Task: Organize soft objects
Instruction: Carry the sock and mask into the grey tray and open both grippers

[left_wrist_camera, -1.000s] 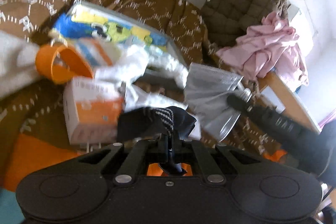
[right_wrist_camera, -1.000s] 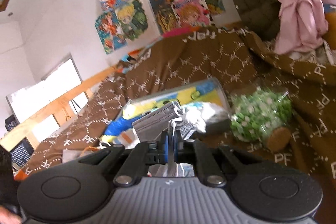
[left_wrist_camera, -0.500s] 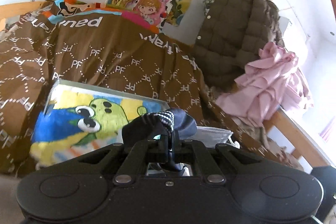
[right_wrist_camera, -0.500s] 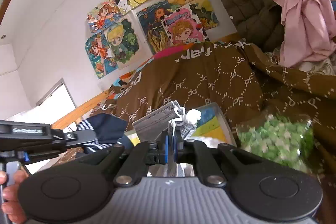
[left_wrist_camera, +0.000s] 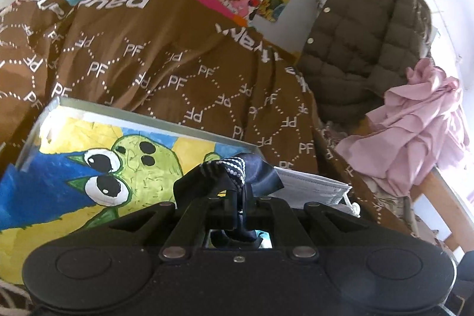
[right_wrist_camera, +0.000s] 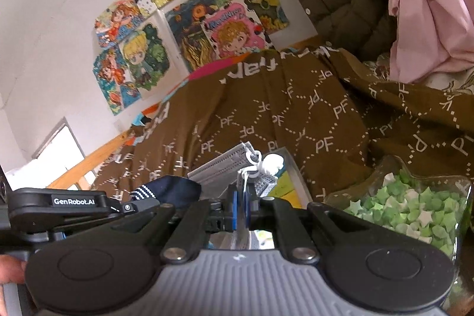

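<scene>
Socks first: the left gripper (left_wrist_camera: 240, 197) is clamped on one dark navy sock (left_wrist_camera: 231, 173) with a white-dotted cuff, carried above the near right corner of the cartoon-printed tray (left_wrist_camera: 142, 116) on the brown bedspread (left_wrist_camera: 177, 55). Beside it, the right gripper (right_wrist_camera: 247, 194) pinches one stack of grey face masks (right_wrist_camera: 225, 168) by its edge. Both seem bound for that single tray.

Bedroom: quilt-covered bed (left_wrist_camera: 177, 73), wall drawings (right_wrist_camera: 225, 28), hung jacket (left_wrist_camera: 364, 37).
</scene>
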A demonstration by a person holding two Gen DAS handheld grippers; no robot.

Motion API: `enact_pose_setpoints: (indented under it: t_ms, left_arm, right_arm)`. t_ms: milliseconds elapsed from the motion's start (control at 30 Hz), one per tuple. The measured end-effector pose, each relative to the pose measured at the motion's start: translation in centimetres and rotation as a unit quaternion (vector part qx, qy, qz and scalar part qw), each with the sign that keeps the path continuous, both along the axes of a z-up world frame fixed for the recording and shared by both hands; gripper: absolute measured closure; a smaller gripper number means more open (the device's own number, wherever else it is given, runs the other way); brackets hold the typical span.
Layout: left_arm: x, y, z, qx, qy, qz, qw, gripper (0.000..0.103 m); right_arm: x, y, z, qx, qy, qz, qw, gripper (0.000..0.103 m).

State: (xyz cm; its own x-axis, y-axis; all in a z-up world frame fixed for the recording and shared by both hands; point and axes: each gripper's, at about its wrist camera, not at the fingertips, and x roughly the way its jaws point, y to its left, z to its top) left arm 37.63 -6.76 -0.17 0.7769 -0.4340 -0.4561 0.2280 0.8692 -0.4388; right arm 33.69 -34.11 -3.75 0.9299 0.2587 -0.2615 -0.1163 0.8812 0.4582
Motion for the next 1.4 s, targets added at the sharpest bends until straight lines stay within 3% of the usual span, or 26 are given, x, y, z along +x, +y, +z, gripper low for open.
enact_pose_setpoints:
  t_ms: [433, 933, 1233, 1400]
  left_arm:
    - [1.8, -0.4, -2.7, 0.023, 0.037, 0.014, 0.9990, 0.101]
    - [2.0, -0.4, -3.2, 0.026, 0.061, 0.016, 0.9977, 0.098]
    - [1.7, -0.5, -3.0, 0.027, 0.069, 0.018, 0.9971, 0.085]
    - [1.3, -0.6, -2.7, 0.027, 0.069, 0.020, 0.9971, 0.063]
  right_arm:
    - [1.1, 0.8, -0.5, -0.035, 0.023, -0.010, 0.999, 0.097]
    - [1.4, 1.0, -0.4, -0.044, 0.037, -0.006, 0.998, 0.087]
    - [2.0, 0.6, -1.2, -0.045, 0.060, -0.001, 0.997, 0.073]
    - [1.8, 0.2, -1.2, -0.043, 0.062, -0.003, 0.997, 0.057]
